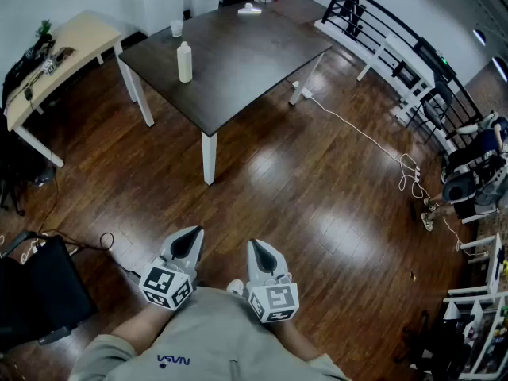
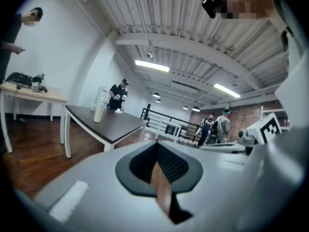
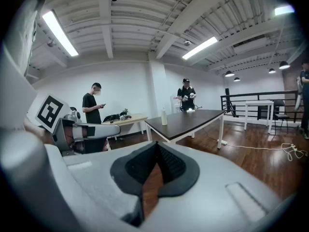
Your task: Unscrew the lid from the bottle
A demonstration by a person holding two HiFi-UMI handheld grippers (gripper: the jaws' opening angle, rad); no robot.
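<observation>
1. Far left there's a light wooden side table [image 1: 75, 38] with some clutter on it. Nearer, at the left edge, a black case [image 1: 40, 292] sits on the floor.
2. The bottle [image 1: 184, 62] is standing upright on the dark table [image 1: 246, 62], near its left edge. That's far across the room, well apart from both grippers. A small cup [image 1: 176, 28] sits a bit farther back.
3. The left gripper [image 1: 187, 240] is held near the person's body over bare wood floor. Its jaws are pressed together with nothing between them.
4. The right gripper [image 1: 260, 252] is just beside it. Same deal, jaws together and empty.
5. Off to the right, a white cable [image 1: 357, 129] snakes over the floor.
6. A black railing [image 1: 389, 38] runs along the far right.
</observation>
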